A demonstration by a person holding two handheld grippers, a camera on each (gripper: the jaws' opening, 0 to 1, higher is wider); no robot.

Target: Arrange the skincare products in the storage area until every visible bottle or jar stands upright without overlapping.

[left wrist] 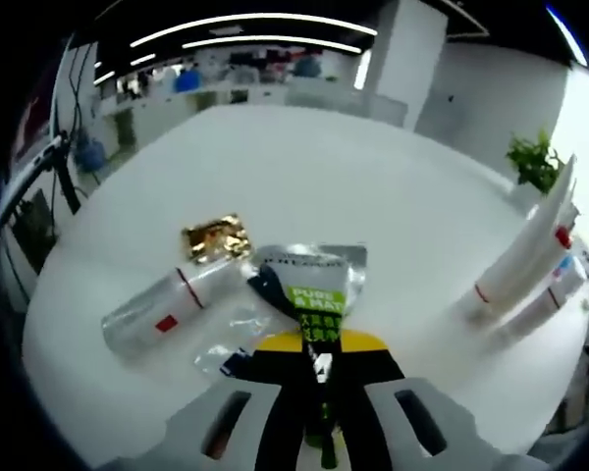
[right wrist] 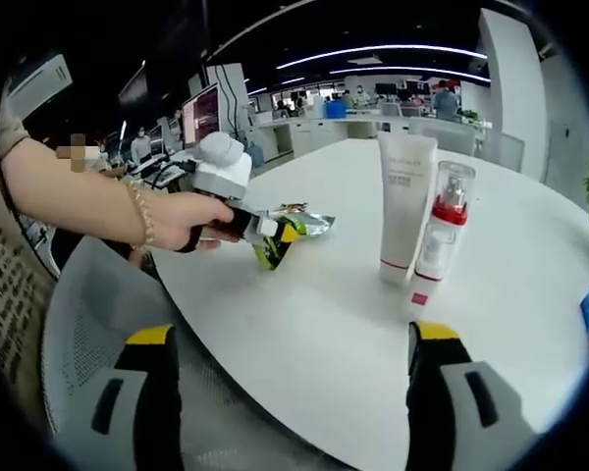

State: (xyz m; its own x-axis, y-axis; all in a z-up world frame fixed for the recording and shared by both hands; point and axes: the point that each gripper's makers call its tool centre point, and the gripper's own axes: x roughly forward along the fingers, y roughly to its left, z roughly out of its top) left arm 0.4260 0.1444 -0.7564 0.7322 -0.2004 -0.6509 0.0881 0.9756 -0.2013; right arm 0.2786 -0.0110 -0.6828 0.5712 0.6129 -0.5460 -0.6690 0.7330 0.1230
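— Count what lies on the white desk [left wrist: 304,167], left to right, in the left gripper view.

— One clear bottle [left wrist: 167,304] with a red band, lying on its side. Just behind its right end, one crumpled gold sachet [left wrist: 216,238]. Right of that, one silver sachet [left wrist: 309,280] with a green label, flat on the desk; the left tool [left wrist: 319,378] has its two jaws drawn together on its near edge, pinching it. Far right, well apart from these, two products together: one white tube [left wrist: 525,257] and one pump bottle [left wrist: 560,280] with a red collar. Both look tilted in this view; the fisheye may be doing that.

— And from the right gripper view?

— On the left, one hand [right wrist: 182,221] holds the left tool [right wrist: 273,240] at the silver sachet [right wrist: 304,224]. To the right, the white tube [right wrist: 404,206] stands upright on its cap, the pump bottle [right wrist: 442,231] upright just beside it; whether they touch, I cannot tell.

— The right tool?

— The right tool [right wrist: 294,392] hangs over the desk's near edge, its two jaws spread wide apart with nothing between them.
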